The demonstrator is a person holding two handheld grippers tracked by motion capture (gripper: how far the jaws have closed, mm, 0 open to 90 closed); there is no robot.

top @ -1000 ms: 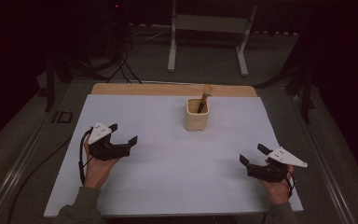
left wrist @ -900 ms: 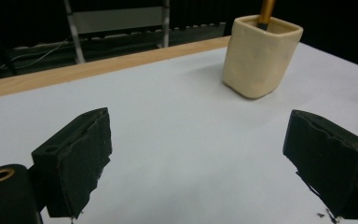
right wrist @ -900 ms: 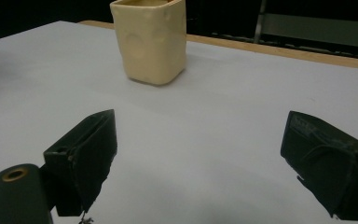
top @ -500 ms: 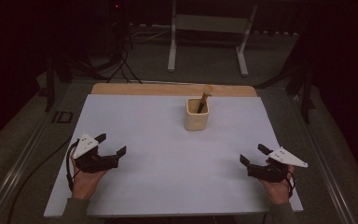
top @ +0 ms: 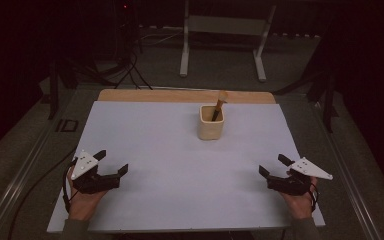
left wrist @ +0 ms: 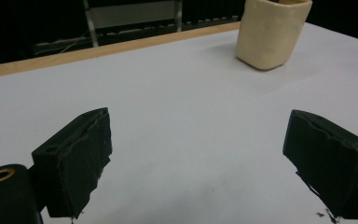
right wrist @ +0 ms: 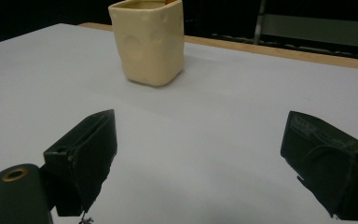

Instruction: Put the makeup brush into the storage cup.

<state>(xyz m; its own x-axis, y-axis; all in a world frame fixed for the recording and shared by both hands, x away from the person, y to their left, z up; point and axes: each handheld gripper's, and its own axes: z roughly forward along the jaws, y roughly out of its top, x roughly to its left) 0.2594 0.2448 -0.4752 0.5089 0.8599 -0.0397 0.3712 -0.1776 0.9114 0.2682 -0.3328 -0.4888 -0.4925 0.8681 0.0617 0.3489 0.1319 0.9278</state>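
Cream square cup [top: 211, 129] upright mid-table, far side; wooden-handled brush [top: 218, 106] leaning inside.

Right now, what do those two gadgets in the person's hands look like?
Each is a black hand-held tool. The left gripper and right gripper each carry a pale grey three-cornered plate on top, dotted with small dark marks. A black cable trails from each one. Up close, the fingers are chunky black blocks with worn, ragged edges, and a brass-coloured ring sits beside one.

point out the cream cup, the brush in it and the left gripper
cream cup [top: 210, 130], high view, on its front wall.
brush [top: 219, 103], high view, on the handle above the cup's rim.
left gripper [top: 111, 163], high view, midway between its open fingers.
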